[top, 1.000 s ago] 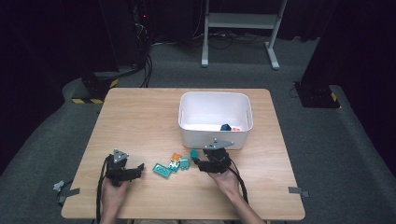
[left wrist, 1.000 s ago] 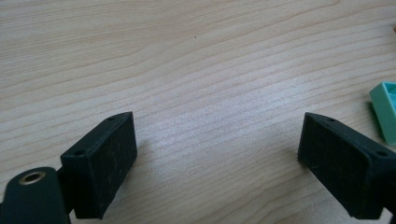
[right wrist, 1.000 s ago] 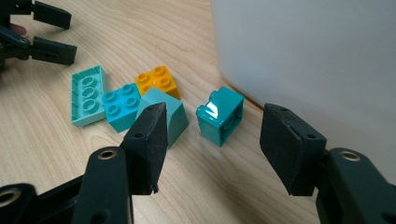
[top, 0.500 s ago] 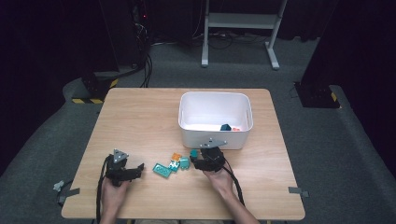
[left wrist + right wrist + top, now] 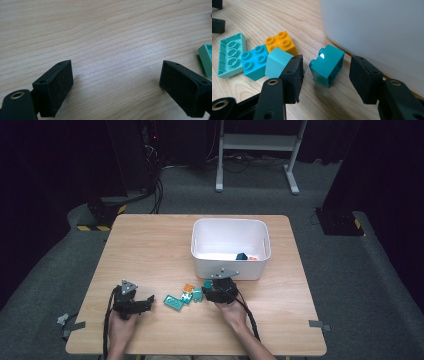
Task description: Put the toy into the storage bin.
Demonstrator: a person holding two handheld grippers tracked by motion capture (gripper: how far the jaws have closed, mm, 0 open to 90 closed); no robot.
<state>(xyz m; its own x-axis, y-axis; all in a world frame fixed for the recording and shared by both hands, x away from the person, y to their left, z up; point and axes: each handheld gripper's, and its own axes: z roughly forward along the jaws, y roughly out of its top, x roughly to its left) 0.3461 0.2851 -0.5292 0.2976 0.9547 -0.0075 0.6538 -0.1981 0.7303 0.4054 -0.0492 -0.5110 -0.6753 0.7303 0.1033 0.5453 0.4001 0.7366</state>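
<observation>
The right gripper point(image 5: 325, 75) sits low on the table point(image 5: 150, 245), just in front of the white bin point(image 5: 231, 247), with a teal brick point(image 5: 327, 65) lying on its side between the jaws. The jaws have just been closing, but a gap remains on each side of the brick, so the pads do not press on it. The brick lies just beside the bin's near wall, studs pointing away from the bin. Farther from the bin, close together, lie an orange brick point(image 5: 280, 43), a blue brick point(image 5: 254, 61), a pale wedge point(image 5: 277, 62) touching the gripper's jaw, and a long mint brick point(image 5: 230, 55). The left gripper point(image 5: 116, 82) rests well apart from the bin, beyond the mint brick, its jaws spread wide over bare wood.
</observation>
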